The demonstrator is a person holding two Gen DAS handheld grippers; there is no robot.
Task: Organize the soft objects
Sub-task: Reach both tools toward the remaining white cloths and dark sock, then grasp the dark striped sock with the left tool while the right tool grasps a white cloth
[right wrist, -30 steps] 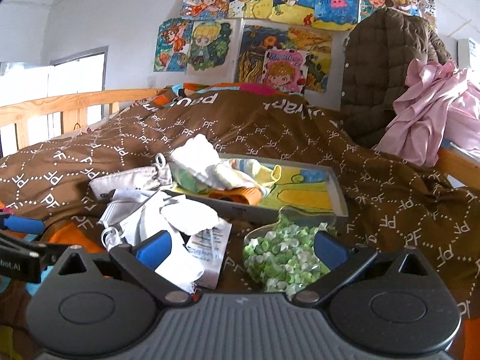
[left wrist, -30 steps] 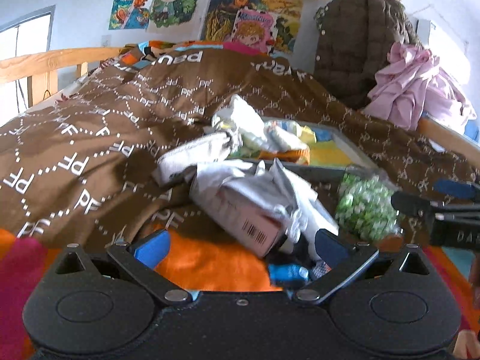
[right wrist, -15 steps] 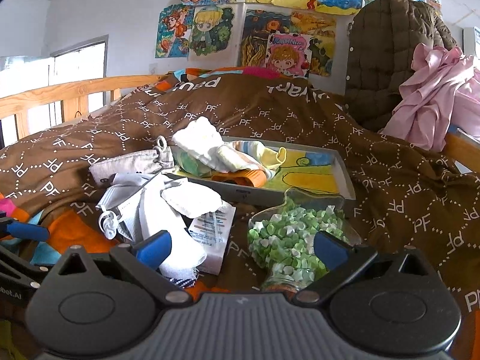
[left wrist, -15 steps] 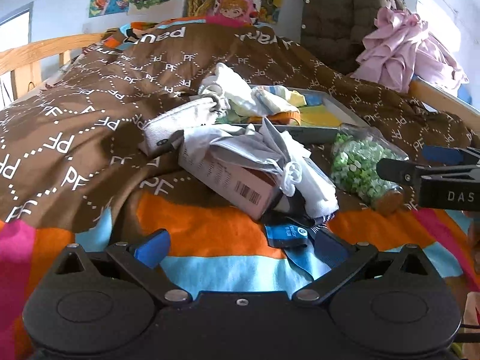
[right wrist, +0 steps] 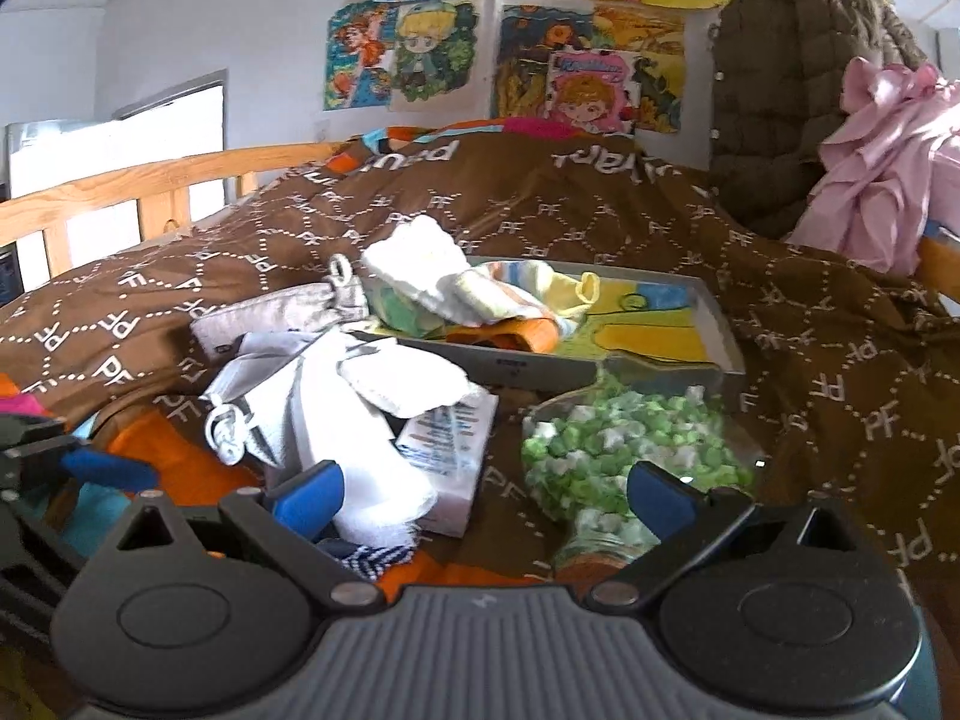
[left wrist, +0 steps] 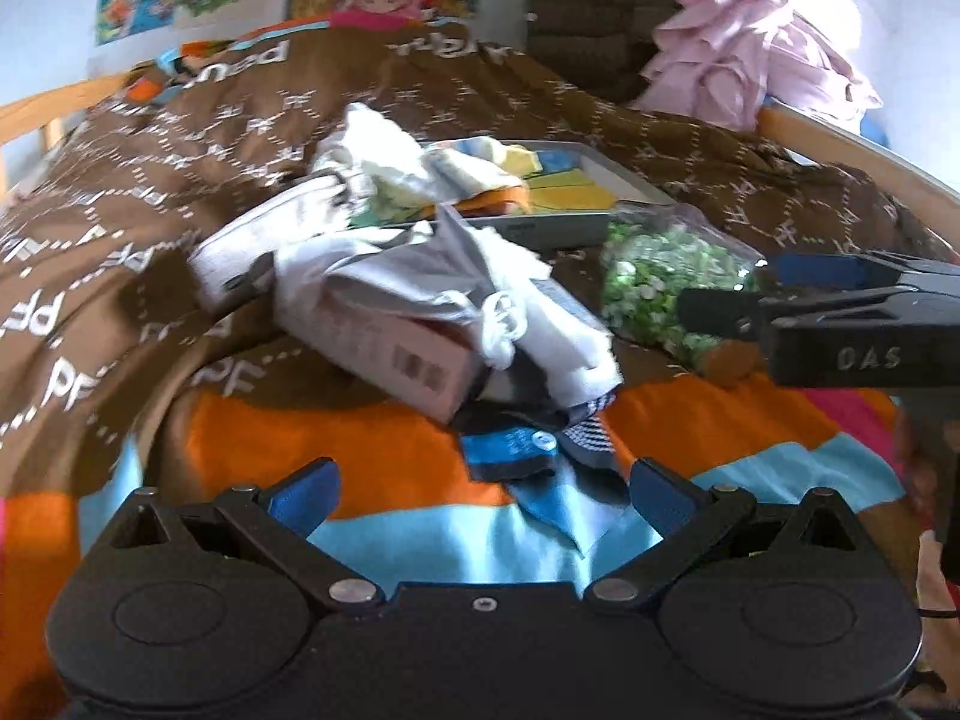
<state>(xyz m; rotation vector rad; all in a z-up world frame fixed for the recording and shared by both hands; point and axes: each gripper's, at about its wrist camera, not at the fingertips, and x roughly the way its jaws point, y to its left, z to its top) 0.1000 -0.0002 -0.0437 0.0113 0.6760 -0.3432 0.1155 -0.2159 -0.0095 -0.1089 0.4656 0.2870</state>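
A heap of soft items lies on the bed: white cloths and socks [left wrist: 480, 294] [right wrist: 336, 402] draped over a pink-white box [left wrist: 396, 354] [right wrist: 450, 456], and a dark blue tagged sock [left wrist: 516, 450] in front. A grey tray [left wrist: 558, 231] [right wrist: 714, 324] behind holds rolled white, striped and orange cloths [right wrist: 456, 294]. My left gripper [left wrist: 480, 495] is open and empty, just short of the blue sock. My right gripper [right wrist: 483, 492] is open and empty, near the box and a jar of green-white stars [right wrist: 624, 450] [left wrist: 666, 288].
A brown patterned quilt [right wrist: 840, 360] covers the bed over an orange and blue blanket [left wrist: 360, 450]. A grey pouch [left wrist: 258, 240] lies left of the heap. A wooden rail [right wrist: 132, 192] runs on the left. A brown jacket [right wrist: 798, 78] and pink garment [right wrist: 888, 168] hang at right.
My left gripper has pulled back and lower, so more orange and blue blanket and the blue sock show. My right gripper has edged forward toward the box and jar. Both stayed open.
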